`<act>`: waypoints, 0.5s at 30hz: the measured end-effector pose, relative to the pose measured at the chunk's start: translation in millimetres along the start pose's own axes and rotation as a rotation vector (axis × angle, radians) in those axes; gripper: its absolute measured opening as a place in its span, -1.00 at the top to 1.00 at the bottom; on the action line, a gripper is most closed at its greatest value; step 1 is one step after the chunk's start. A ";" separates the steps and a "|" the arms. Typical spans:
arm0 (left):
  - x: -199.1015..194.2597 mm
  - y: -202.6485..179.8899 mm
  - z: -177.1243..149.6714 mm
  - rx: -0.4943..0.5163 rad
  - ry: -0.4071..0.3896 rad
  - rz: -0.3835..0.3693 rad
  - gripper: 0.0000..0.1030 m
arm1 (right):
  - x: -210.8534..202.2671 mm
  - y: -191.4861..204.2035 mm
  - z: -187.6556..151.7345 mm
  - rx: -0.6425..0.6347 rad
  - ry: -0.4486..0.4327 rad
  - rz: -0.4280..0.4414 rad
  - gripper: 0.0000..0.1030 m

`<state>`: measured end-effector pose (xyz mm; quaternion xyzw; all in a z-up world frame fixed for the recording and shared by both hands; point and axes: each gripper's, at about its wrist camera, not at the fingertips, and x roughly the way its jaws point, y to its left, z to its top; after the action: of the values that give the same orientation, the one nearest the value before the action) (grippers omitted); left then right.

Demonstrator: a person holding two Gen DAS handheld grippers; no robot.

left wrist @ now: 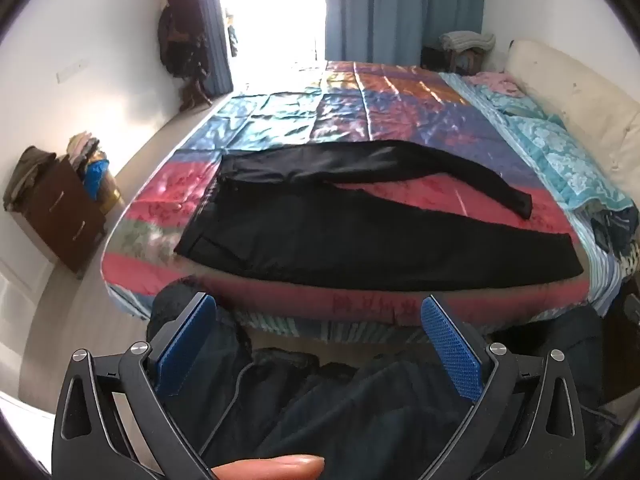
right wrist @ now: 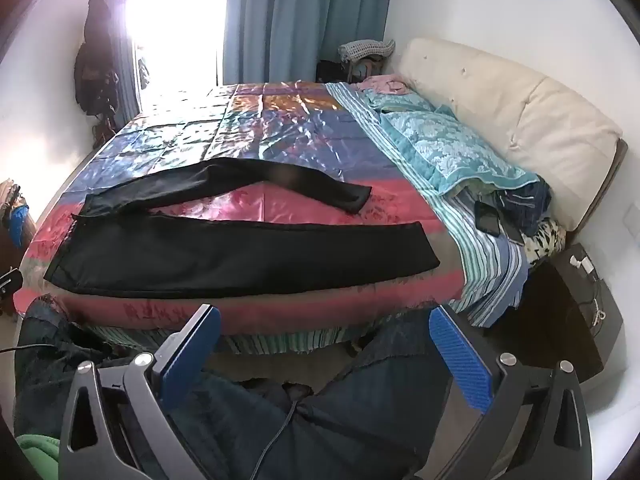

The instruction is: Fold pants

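Black pants (left wrist: 360,236) lie spread flat on the bed, waistband at the left, both legs running right. The near leg lies straight along the bed's front edge; the far leg curves away behind it. They also show in the right wrist view (right wrist: 224,256). My left gripper (left wrist: 318,308) is open and empty, held off the bed's front edge, below the near leg. My right gripper (right wrist: 324,320) is open and empty, also in front of the bed edge, near the leg ends.
The bed has a shiny patchwork cover (left wrist: 360,120). A teal floral blanket (right wrist: 440,152) and a cream headboard cushion (right wrist: 520,108) lie at the right. A brown drawer unit (left wrist: 60,208) with clothes stands at the left. A black box (right wrist: 568,304) sits by the bed's right corner.
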<state>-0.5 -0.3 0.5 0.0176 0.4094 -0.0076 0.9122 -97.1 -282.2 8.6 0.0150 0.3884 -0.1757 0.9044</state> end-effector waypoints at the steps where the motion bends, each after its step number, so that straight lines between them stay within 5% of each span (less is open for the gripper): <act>1: -1.3 -0.5 -0.1 0.005 -0.010 0.003 -0.99 | 0.2 1.0 -1.9 0.001 0.000 0.002 -1.00; 5: -12.1 -7.9 -11.9 0.021 -0.072 0.033 -0.99 | 1.0 3.9 -7.9 -0.004 -0.009 -0.004 -1.00; 15: -12.9 6.2 -13.6 -0.009 -0.015 0.034 -0.99 | -9.1 15.2 -4.4 -0.041 -0.010 0.008 -1.00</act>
<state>-19.1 6.4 1.3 0.0206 0.4024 0.0095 0.9152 -100.9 -264.4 10.3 -0.0027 0.3872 -0.1640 0.9073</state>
